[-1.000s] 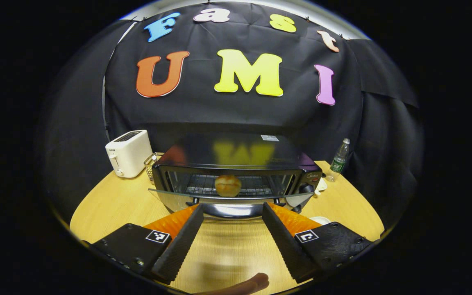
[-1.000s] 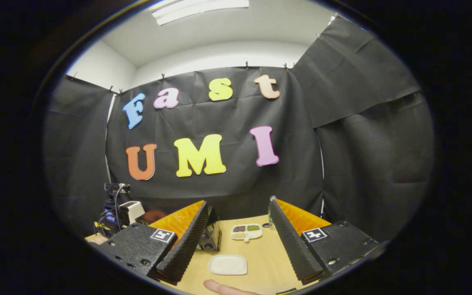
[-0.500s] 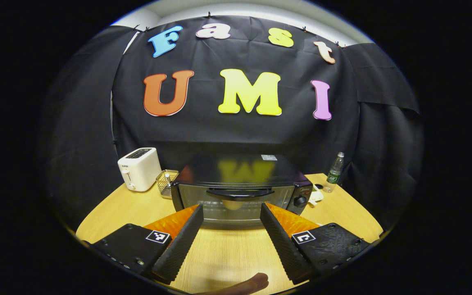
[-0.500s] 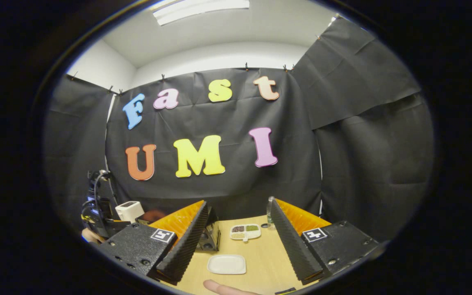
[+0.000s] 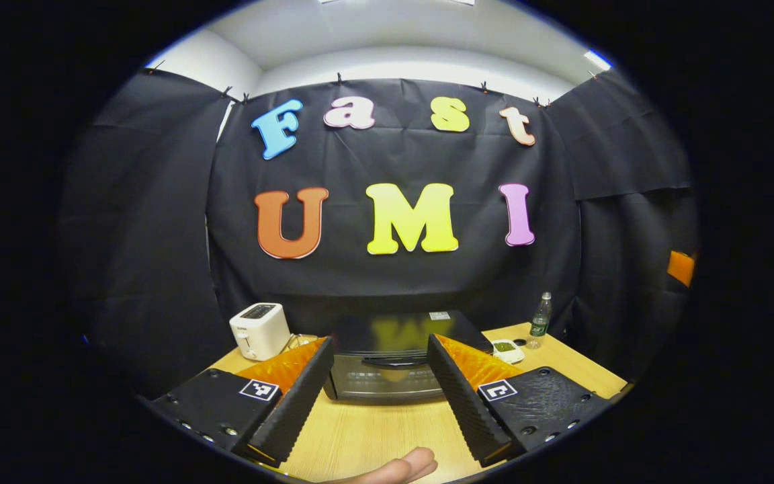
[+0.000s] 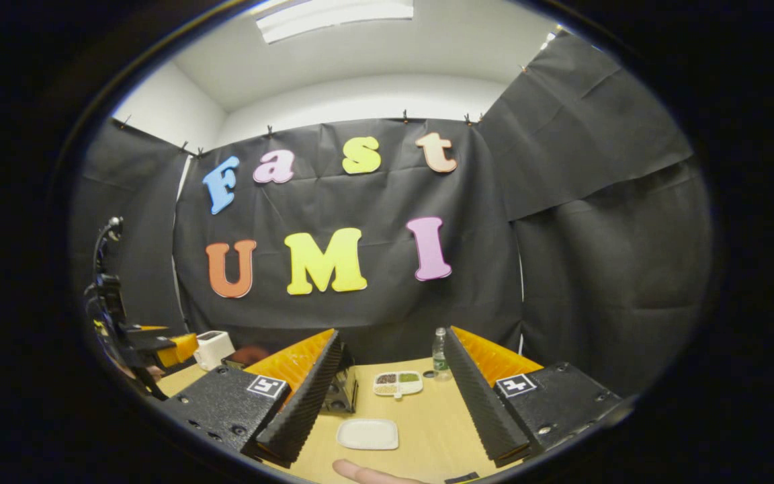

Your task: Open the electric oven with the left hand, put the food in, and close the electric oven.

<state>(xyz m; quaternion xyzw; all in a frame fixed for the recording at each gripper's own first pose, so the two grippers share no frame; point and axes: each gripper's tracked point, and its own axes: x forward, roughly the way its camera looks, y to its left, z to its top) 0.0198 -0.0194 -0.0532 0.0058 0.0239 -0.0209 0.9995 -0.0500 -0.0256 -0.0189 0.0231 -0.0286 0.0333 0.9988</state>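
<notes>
In the left gripper view, a fingertip (image 5: 406, 466) shows at the bottom edge, and the left tool (image 5: 377, 393) hangs over the wooden surface (image 5: 373, 430) with its 2 fingers spread and nothing between them. Just beyond stands the electric oven (image 5: 387, 366), door shut, handle across its front. A white toaster (image 5: 259, 329) sits to its left; a sectioned dish (image 5: 504, 348) and a water bottle (image 5: 540, 317) lie farther right.

In the right gripper view, the right tool (image 6: 394, 393) is likewise spread and empty. A white plate (image 6: 367, 434) lies between its fingers on the surface, with the sectioned dish and bottle beyond.
</notes>
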